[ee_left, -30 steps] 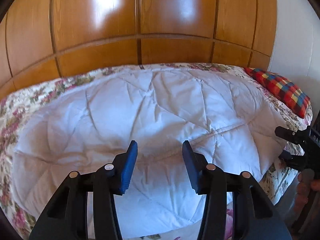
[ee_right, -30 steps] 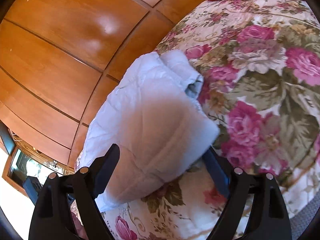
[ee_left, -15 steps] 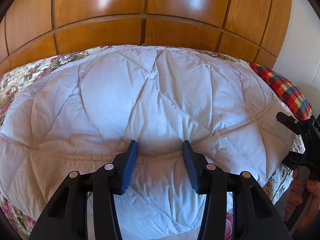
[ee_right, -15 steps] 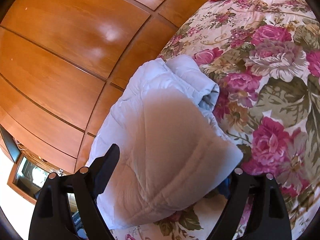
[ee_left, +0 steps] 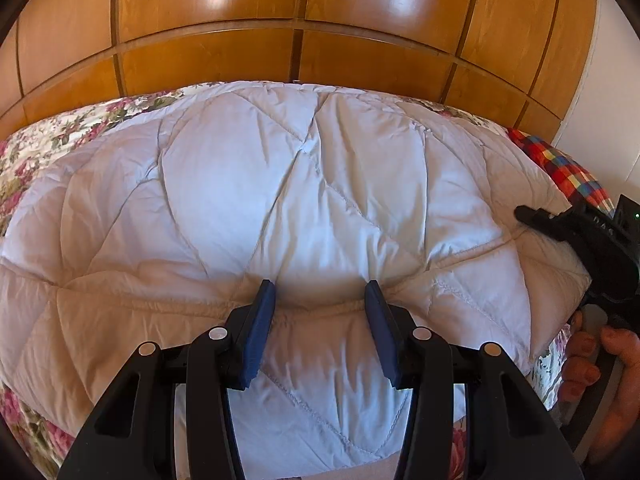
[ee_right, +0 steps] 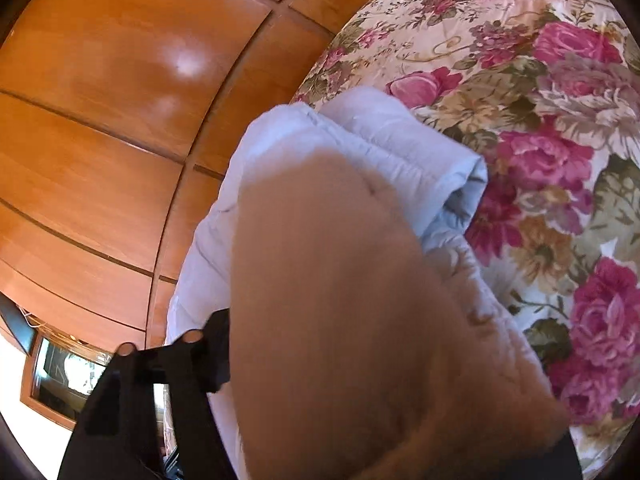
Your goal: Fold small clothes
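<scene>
A pale blue quilted padded cloth [ee_left: 304, 208] lies spread on the flowered bedspread [ee_left: 60, 132]. My left gripper [ee_left: 320, 300] is open, its blue-padded fingers [ee_left: 260, 332] astride the cloth's near stitched seam. My right gripper shows at the cloth's right corner in the left wrist view [ee_left: 592, 248]. In the right wrist view the cloth's corner [ee_right: 360, 280] fills the space between the jaws and hides the right finger; the left finger [ee_right: 216, 356] stands beside it. The cloth's folded edge [ee_right: 460, 184] lies on the bedspread [ee_right: 560, 140].
A glossy wooden panelled wardrobe [ee_left: 296, 12] stands behind the bed. A red checked pillow [ee_left: 568, 168] lies at the right end of the bed. A white wall [ee_left: 612, 80] is at far right. A hand [ee_left: 592, 364] holds the right gripper's handle.
Both grippers have moved in closer over the cloth. In the right wrist view the cloth corner now fills far more of the frame and covers the right finger.
</scene>
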The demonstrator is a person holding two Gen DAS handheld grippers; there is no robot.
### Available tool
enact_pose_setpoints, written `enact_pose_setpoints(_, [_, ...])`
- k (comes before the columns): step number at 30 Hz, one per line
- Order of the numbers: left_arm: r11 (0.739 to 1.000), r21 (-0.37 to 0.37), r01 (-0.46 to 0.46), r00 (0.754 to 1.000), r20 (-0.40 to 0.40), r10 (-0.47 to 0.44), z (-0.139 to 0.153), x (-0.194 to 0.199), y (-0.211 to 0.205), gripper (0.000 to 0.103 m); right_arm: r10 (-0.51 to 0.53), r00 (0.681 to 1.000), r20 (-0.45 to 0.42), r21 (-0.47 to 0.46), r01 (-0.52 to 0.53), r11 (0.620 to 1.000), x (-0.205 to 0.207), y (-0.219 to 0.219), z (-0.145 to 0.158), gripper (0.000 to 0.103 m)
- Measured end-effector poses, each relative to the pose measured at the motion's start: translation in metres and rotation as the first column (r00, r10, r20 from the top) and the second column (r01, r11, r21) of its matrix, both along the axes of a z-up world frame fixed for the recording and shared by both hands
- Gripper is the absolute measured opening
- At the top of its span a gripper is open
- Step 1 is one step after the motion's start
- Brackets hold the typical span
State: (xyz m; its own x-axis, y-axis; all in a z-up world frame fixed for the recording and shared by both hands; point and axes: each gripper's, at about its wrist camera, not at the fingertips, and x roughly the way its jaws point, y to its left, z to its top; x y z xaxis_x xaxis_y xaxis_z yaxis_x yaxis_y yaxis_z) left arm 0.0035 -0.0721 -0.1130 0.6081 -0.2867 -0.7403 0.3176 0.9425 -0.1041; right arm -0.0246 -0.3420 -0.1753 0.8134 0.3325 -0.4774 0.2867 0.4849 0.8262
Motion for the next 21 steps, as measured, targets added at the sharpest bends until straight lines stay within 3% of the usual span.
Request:
enact_pose_setpoints(3, [1.000, -0.002, -0.002, 1.000, -0.003, 0.002, 0.000, 0.000, -0.001, 0.046, 0.009, 0.999, 0.033, 0.059, -0.011, 0.998, -0.003, -0.005, -0.006, 0.037])
enact_pose_setpoints(9, [1.000, -0.011, -0.008, 1.000, -0.012, 0.008, 0.005, 0.000, 0.001, 0.046, -0.002, 0.995, 0.097, 0.080, -0.006, 0.997, -0.018, -0.011, -0.001, 0.022])
enact_pose_setpoints(16, [0.999, -0.032, 0.014, 0.999, 0.042, -0.013, 0.027, -0.009, -0.001, 0.046, -0.055, 0.987, 0.151, 0.001, 0.056, 0.998, -0.053, -0.038, 0.030, 0.019])
enact_pose_setpoints(21, [0.998, -0.043, 0.051, 0.996, 0.081, -0.047, 0.033, -0.015, -0.012, 0.046, -0.171, 0.974, 0.147, -0.027, 0.177, 0.984, -0.093, -0.079, 0.048, 0.020])
